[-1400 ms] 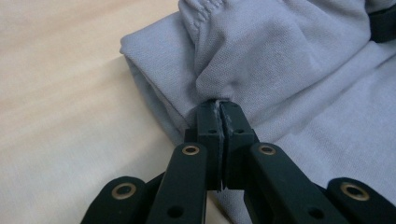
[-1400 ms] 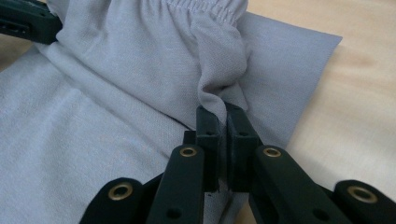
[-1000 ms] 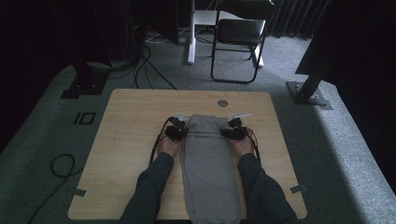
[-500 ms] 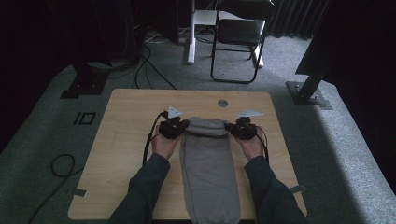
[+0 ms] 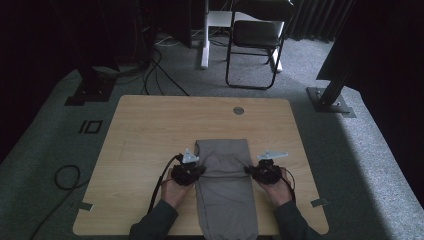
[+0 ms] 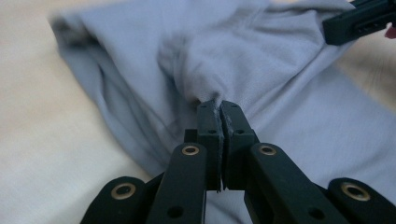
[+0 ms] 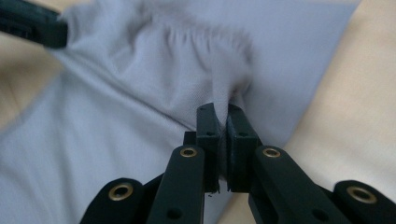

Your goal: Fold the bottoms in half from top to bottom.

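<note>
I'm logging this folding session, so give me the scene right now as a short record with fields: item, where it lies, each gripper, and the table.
item: grey garment, folded over on itself at its far end
position: on the near middle of the wooden table, running off the near edge
left gripper: shut on the garment's left edge, cloth pinched between the pads
right gripper: shut on the garment's right edge, cloth pinched likewise
beyond the table: folding chair on the carpet

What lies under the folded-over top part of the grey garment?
Under the folded part of the grey garment lies its own lower layer, on the wooden table. Anything between the layers is covered.
</note>
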Motion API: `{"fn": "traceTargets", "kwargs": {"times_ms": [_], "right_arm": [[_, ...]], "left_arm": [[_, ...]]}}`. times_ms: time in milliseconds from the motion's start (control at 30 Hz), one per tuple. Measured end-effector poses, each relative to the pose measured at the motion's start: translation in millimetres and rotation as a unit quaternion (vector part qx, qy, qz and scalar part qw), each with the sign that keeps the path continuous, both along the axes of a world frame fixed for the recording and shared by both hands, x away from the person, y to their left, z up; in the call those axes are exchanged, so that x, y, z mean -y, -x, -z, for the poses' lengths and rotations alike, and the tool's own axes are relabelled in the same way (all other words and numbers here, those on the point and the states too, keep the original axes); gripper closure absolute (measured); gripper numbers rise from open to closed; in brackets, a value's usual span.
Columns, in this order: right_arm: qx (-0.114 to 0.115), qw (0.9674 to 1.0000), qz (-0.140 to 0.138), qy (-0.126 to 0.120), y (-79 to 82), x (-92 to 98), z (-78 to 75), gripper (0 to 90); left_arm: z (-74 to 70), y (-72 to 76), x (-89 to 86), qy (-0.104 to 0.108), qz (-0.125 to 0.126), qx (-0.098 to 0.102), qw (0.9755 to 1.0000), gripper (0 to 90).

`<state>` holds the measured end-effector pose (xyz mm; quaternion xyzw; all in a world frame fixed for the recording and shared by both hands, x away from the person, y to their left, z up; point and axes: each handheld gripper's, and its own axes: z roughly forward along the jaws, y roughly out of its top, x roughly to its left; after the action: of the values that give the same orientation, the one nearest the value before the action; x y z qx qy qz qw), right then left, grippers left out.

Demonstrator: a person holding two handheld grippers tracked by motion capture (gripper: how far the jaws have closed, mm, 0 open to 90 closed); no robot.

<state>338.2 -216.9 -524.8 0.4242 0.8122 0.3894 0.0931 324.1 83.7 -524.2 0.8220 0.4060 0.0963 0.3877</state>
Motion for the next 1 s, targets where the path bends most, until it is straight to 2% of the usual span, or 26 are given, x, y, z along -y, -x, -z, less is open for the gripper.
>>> {"fn": "traceTargets", "kwargs": {"times_ms": [33, 67, 100, 133, 167, 233, 467, 600, 767, 1000], "right_arm": [[0.0, 1.0, 0.0, 0.0, 0.0, 0.0, 0.0, 85.9], [-0.005, 1.0, -0.003, 0.007, 3.3, -0.6, 4.5, 85.8], [-0.016, 0.9994, -0.007, 0.03, 8.8, -3.2, 18.5, 85.7], [-0.013, 0.9997, -0.005, 0.022, 9.6, -2.7, 21.0, 85.7], [-0.016, 0.9997, -0.004, 0.017, 8.6, -2.0, 21.3, 85.6], [-0.019, 0.9997, -0.004, 0.017, 7.1, -1.8, 20.9, 85.6], [-0.025, 0.9997, 0.005, 0.005, 2.4, -11.6, 22.3, 85.6], [-0.028, 0.9996, 0.002, -0.001, -3.8, -21.6, 22.8, 85.6], [-0.022, 0.9998, 0.003, -0.002, -22.6, -35.4, 23.5, 85.4], [-0.007, 0.9997, 0.02, 0.01, -64.5, -47.3, 23.4, 85.3]], "left_arm": [[0.0, 0.0, 0.0, 0.0, 0.0, 0.0, 1.0, 88.7], [14.9, 3.7, 3.8, -0.024, 0.0, -0.01, 0.9997, 88.7], [19.7, 4.2, 4.0, -0.025, -0.001, -0.012, 0.9996, 88.8], [21.6, 5.1, 2.8, -0.017, -0.003, -0.006, 0.9998, 88.7], [22.3, 4.6, 1.7, -0.012, -0.005, -0.008, 0.9999, 88.6], [22.8, 3.7, 1.0, -0.011, -0.006, -0.008, 0.9999, 88.6], [23.7, -9.4, -9.9, -0.018, -0.018, 0.004, 0.9997, 88.5], [22.5, -23.3, -17.7, -0.032, -0.03, 0.011, 0.999, 88.3], [21.6, -47.2, -25.3, -0.044, -0.049, 0.017, 0.9977, 88.2], [21.2, -81.3, -27.0, -0.051, -0.077, 0.021, 0.9955, 88.2]]}}
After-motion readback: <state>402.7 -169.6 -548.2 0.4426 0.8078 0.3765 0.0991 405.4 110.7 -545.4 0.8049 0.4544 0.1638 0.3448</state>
